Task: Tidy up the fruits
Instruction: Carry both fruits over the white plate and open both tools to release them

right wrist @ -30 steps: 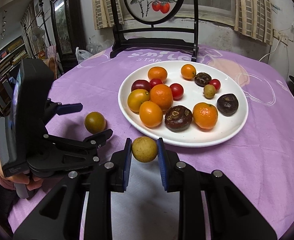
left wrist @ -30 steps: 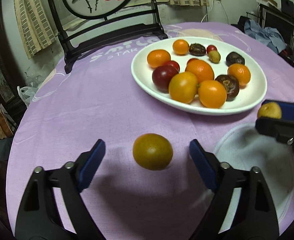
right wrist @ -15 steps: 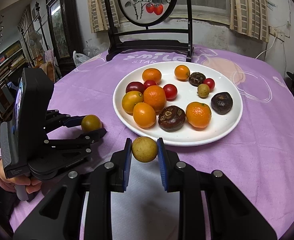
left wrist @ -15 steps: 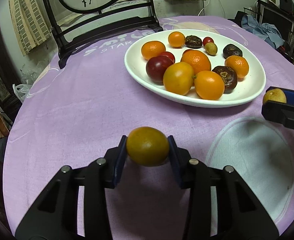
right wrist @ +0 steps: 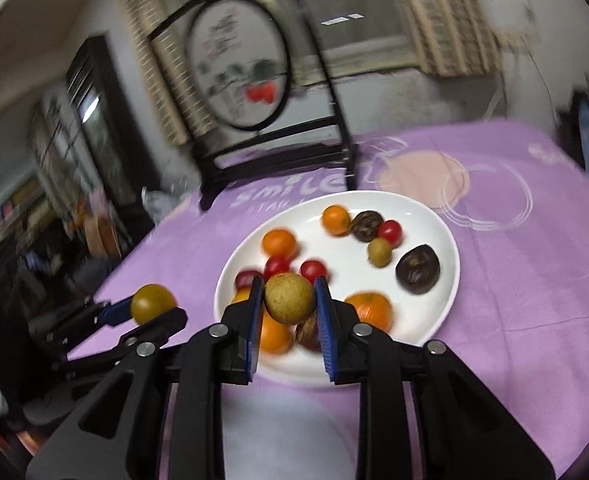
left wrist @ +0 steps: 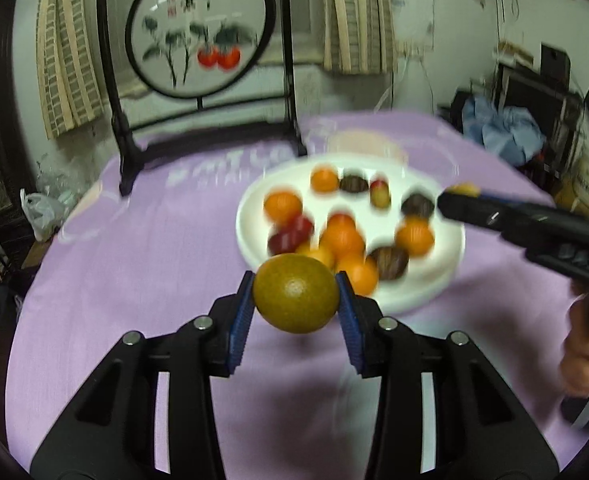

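Note:
My left gripper (left wrist: 296, 308) is shut on a greenish-yellow orange (left wrist: 295, 293) and holds it in the air just short of the white plate (left wrist: 250, 208). My right gripper (right wrist: 288, 312) is shut on a small tan-yellow round fruit (right wrist: 289, 298) and holds it above the near part of the same plate (right wrist: 446, 280). The plate holds several oranges, cherry tomatoes and dark wrinkled fruits. The left gripper and its orange (right wrist: 153, 303) show at the left of the right wrist view. The right gripper (left wrist: 460, 196) shows at the right of the left wrist view.
A round table with a purple cloth (left wrist: 134, 264) carries the plate. A black-framed round screen (left wrist: 202, 32) with painted red fruit stands at the table's far edge. A pale patch of the cloth (right wrist: 286, 432) lies below the right gripper. Furniture and clutter surround the table.
Both grippers have lifted off the cloth with their fruits and moved toward the plate. The left gripper closed on the orange a second ago. Both views are motion-blurred now.

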A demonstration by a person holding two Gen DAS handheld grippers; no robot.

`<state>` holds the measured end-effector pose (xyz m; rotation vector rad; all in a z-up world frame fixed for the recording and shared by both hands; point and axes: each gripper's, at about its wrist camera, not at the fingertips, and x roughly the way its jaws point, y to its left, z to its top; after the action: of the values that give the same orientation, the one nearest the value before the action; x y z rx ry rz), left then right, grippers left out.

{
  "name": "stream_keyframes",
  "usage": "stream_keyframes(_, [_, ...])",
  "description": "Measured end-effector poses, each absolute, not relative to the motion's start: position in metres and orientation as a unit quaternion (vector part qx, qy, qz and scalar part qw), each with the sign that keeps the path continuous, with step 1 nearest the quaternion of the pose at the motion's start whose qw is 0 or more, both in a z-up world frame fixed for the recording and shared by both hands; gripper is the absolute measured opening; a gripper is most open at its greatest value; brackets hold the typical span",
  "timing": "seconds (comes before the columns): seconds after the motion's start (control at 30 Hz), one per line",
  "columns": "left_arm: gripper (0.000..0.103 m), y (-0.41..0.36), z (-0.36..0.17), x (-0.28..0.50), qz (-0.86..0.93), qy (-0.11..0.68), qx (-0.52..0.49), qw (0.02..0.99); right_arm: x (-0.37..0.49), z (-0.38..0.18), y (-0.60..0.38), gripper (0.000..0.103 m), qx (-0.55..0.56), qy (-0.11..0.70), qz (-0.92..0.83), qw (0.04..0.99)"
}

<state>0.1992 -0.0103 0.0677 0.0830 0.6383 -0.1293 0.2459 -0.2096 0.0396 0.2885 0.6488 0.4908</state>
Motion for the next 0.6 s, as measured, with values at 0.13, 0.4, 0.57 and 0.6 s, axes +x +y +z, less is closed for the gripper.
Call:
stream_keyframes(0.13, [0.041,-0.017,0.073,0.24,-0.069,0.308,0.014,0.949,0.273,0.027,-0.212,0.026,0.134,0.324,0.211,0.913])
stream_keyframes(0.4, [0.041,-0.029,0.057,0.3,-0.06,0.331,-0.005,0.942,0.299,0.011,-0.199,0.026,0.087,0.333,0.204,0.917])
stream_keyframes(0.57, [0.041,-0.031,0.05,0.315,-0.057,0.339,-0.006,0.939,0.308,0.004,-0.195,0.026,0.076,0.342,0.209,0.913])
stream_keyframes(0.6, [0.041,-0.03,0.049,0.316,-0.056,0.342,-0.007,0.938,0.308,0.003,-0.194,0.026,0.075,0.344,0.209,0.912])
